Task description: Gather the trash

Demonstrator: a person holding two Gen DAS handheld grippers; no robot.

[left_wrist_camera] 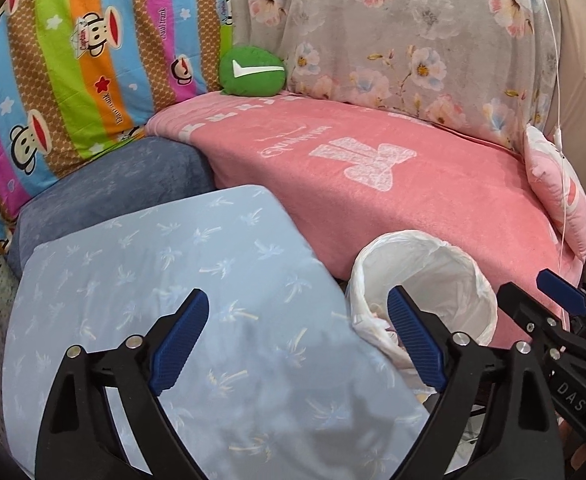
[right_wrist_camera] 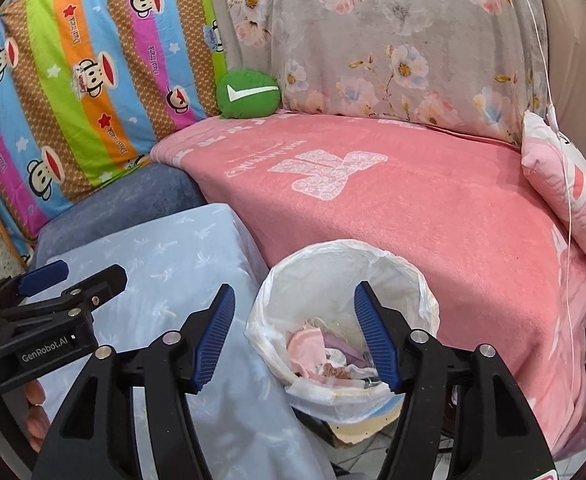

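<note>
A small bin lined with a white plastic bag [right_wrist_camera: 345, 280] stands in front of the pink-covered seat; it also shows in the left wrist view as the bin [left_wrist_camera: 429, 276]. Crumpled pink and white trash [right_wrist_camera: 309, 346] lies at its bottom. My right gripper [right_wrist_camera: 295, 294] hangs open over the bin's left rim with nothing between its fingers. My left gripper [left_wrist_camera: 297, 300] is open and holds nothing; it sits above the light blue pillow [left_wrist_camera: 165, 280], and its right finger overlaps the bin's edge. Each gripper appears at the edge of the other's view.
A pink blanket [right_wrist_camera: 413, 208] covers the seat behind the bin. A green round cushion [right_wrist_camera: 248, 94] sits at the back, a small pink pillow [right_wrist_camera: 561, 184] at the right, and a blue-grey cushion [left_wrist_camera: 117, 184] at the left. A thin white cord [right_wrist_camera: 553, 120] hangs on the right.
</note>
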